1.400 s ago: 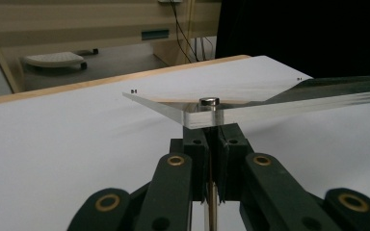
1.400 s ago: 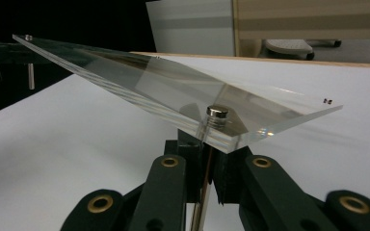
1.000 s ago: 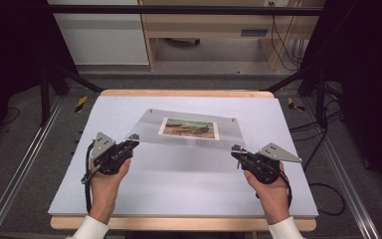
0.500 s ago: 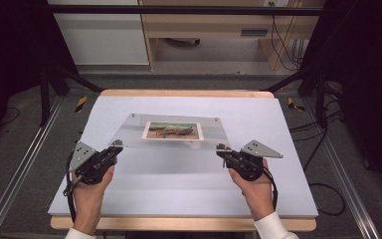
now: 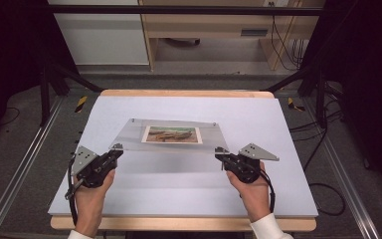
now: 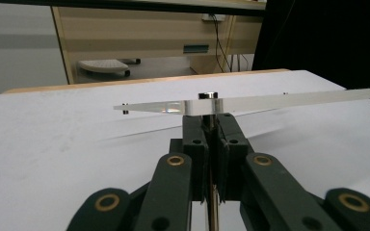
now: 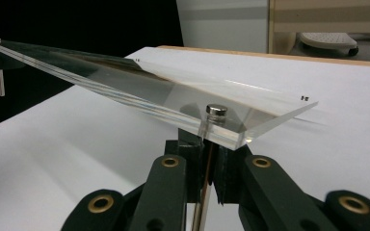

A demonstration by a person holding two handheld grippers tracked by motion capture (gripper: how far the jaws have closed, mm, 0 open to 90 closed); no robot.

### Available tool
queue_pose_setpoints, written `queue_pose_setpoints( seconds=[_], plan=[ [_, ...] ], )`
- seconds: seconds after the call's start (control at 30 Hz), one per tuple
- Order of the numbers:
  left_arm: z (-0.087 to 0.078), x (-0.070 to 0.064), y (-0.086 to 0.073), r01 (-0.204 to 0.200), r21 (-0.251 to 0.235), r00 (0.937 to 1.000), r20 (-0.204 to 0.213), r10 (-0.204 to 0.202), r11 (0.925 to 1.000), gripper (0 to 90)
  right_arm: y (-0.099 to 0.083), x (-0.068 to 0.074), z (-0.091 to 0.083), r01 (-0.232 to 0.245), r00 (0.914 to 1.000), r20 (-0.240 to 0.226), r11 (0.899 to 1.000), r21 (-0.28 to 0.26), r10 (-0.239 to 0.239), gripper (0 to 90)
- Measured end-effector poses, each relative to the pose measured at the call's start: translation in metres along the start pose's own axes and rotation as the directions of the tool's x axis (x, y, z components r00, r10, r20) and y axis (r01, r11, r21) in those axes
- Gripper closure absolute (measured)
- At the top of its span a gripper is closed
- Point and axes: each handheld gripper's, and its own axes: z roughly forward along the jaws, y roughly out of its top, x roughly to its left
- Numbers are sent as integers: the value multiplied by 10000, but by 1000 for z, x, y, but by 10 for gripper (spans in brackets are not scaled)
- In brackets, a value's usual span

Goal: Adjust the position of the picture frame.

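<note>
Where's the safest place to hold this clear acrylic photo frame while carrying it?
By the metal standoff pins under its near corners, approached from the person's side, as now: left gripper and right gripper each pinch a pin. The acrylic frame is wide, thin and slick, so edges offer poor purchase.

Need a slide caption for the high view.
Both claws, left and right, hold a clear acrylic photo frame by its near corner posts above the white table.

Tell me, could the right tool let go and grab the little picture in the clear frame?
Probably not. The picture sits sandwiched inside the clear frame, so acrylic covers it. The right tool is also shut on a corner post, helping hold the frame off the table; letting go would drop that corner.
</note>
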Motion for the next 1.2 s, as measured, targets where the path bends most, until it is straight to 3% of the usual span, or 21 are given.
queue_pose_setpoints(
  seconds=[0.37,0.7,0.8,1.2],
  plan=[
    [15,-5,-11,189,182,9997,169,-192,9997,838,-7,-13,-3,-317,9992,253,9995,81,315,839],
    [14,-7,-22,230,492,9993,274,-244,9985,832,-13,-13,-5,-319,9990,310,9991,291,310,840],
    [10,-7,-27,-34,775,9997,250,15,9970,828,-15,-11,-7,-206,9996,206,9991,373,199,841],
    [6,-9,-40,-303,1526,9991,346,253,9878,830,-31,-5,-10,-200,9994,306,9938,1092,168,847]
  ],
)
